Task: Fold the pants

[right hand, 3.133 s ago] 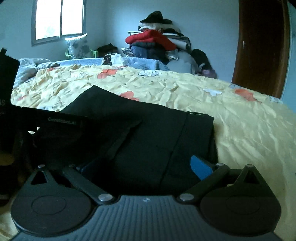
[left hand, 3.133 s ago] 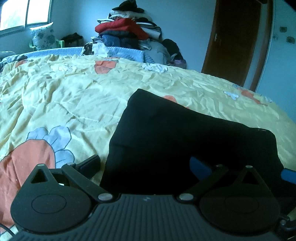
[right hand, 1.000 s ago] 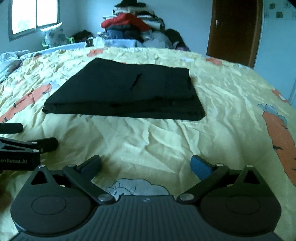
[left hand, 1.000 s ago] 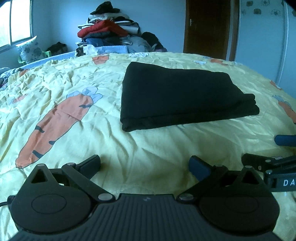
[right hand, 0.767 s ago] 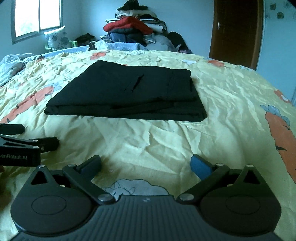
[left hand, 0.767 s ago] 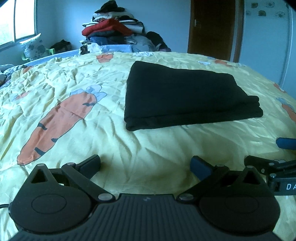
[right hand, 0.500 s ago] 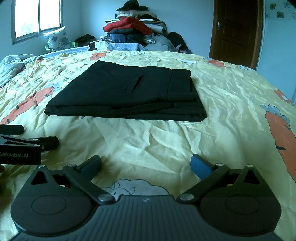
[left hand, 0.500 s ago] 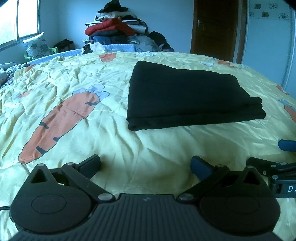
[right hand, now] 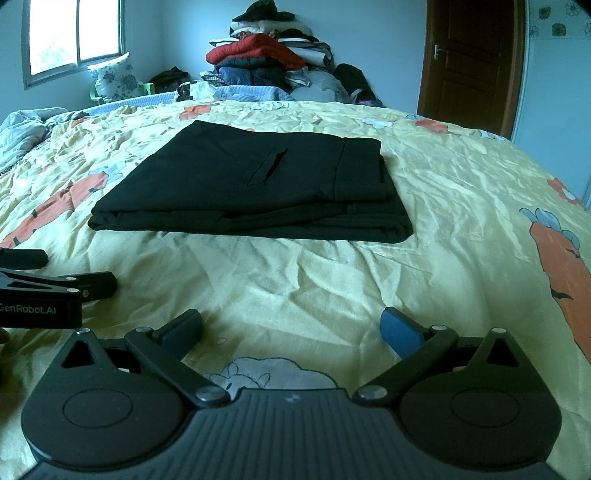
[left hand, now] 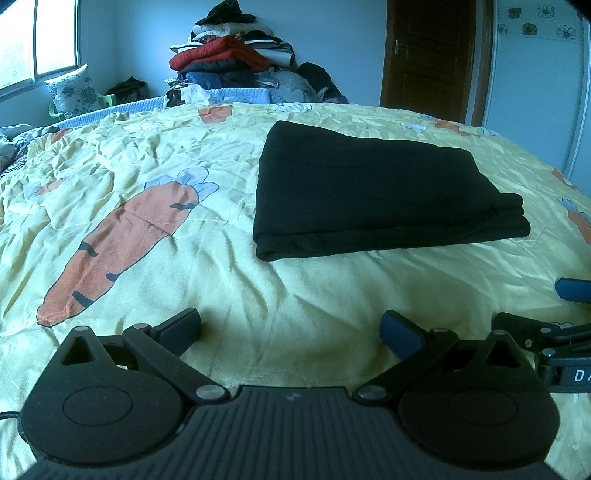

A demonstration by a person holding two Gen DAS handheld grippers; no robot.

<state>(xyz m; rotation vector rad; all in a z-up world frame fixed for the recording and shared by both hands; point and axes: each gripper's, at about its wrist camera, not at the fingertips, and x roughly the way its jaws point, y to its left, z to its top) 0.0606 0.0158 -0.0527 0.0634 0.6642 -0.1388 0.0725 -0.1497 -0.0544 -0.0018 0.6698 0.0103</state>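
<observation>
The black pants (left hand: 373, 192) lie folded into a flat rectangle on the yellow bedspread (left hand: 147, 155); they also show in the right wrist view (right hand: 255, 188), with a pocket slit on top. My left gripper (left hand: 291, 328) is open and empty, low over the bedspread, well short of the pants. My right gripper (right hand: 291, 326) is open and empty, also short of the pants. The right gripper's fingers (left hand: 572, 290) show at the right edge of the left wrist view. The left gripper's fingers (right hand: 92, 282) show at the left edge of the right wrist view.
A tall pile of clothes (left hand: 236, 66) stands beyond the far side of the bed. A brown door (left hand: 428, 55) is at the back right. A window (right hand: 74, 33) and a flowered pillow (right hand: 114, 77) are at the back left.
Both grippers have pulled back from the pants, which they were over three seconds ago. The pants now lie folded and untouched. Over the last second the views barely shift.
</observation>
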